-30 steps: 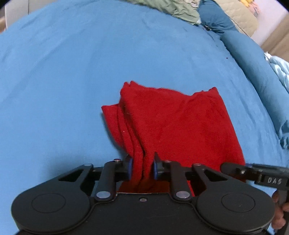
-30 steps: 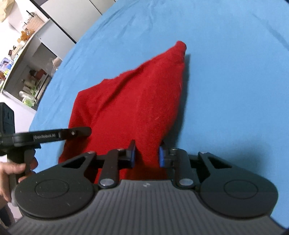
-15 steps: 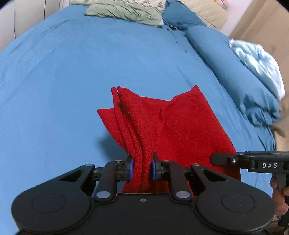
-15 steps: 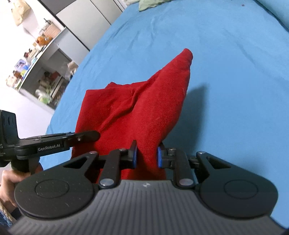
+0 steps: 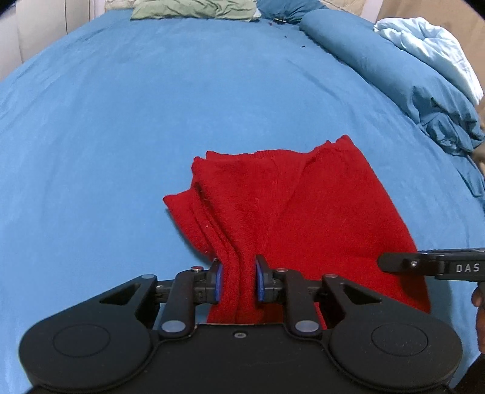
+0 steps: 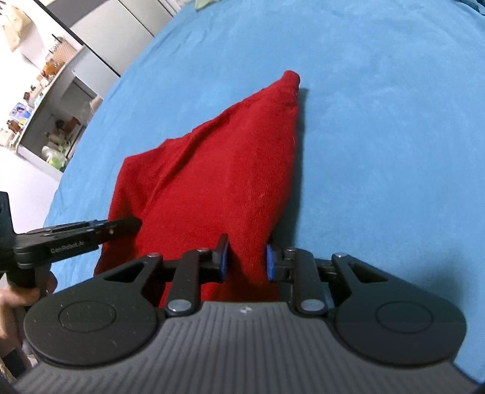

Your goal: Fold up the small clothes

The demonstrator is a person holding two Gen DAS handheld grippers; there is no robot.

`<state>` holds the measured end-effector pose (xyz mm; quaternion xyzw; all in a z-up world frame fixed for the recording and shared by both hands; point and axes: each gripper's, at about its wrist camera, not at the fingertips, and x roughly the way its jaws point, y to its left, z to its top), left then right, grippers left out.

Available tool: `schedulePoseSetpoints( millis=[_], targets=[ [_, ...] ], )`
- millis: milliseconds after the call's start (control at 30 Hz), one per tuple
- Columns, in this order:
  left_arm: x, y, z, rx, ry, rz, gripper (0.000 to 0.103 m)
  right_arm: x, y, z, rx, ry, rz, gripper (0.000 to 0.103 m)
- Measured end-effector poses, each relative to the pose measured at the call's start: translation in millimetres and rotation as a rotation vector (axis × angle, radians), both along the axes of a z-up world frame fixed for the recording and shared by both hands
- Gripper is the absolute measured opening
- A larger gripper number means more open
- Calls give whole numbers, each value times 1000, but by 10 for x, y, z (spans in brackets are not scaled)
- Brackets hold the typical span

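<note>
The red knitted garment point(image 5: 291, 212), folded into layers, spreads over the bed's blue sheet point(image 5: 151, 121), its near edge lifted. The left hand-held gripper point(image 5: 237, 282) pinches bunched folds at one near corner; the right hand-held gripper point(image 6: 246, 262) clamps the other. A rolled dark-blue duvet point(image 5: 394, 66) lies along the bed's far right.

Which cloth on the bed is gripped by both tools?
The red cloth, the nearest one; the green cloth and the pale blue cloth lie untouched at the bed's far edges.
</note>
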<state>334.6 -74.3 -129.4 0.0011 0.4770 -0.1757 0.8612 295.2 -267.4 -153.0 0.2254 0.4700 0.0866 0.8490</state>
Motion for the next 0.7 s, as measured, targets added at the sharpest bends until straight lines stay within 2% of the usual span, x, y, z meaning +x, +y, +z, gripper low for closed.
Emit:
schedulePoseSetpoints(
  millis=[33, 133, 200, 233, 267, 333, 433, 567, 700],
  targets=[
    [-4, 4, -2, -3, -6, 0, 24, -12, 16, 10, -10, -13, 5, 40],
    [-97, 19, 80, 9, -22, 18, 34, -59, 106, 140, -53, -38, 7, 51],
    [-225, 58, 218, 25, -49, 33, 55, -169, 120, 326, -74, -73, 8, 78],
    [-286, 61, 286, 36, -65, 29, 73, -238, 120, 419, -86, -91, 3, 86],
    [-363, 80, 353, 59, -88, 30, 85, -312, 156, 527, -114, -105, -5, 96],
    [-521, 134, 411, 102, -125, 35, 89, -458, 227, 682, -169, -113, 0, 97],
    [-670, 240, 275, 125, -103, 43, 89, -670, 256, 685, -247, -96, -1, 97],
    [-790, 381, -147, 122, -84, 68, 89, -838, 266, 322, -318, -71, -20, 97],
    [-852, 506, -381, 49, -116, 102, 91, -901, 193, -96, -340, -56, -54, 97]
  ],
)
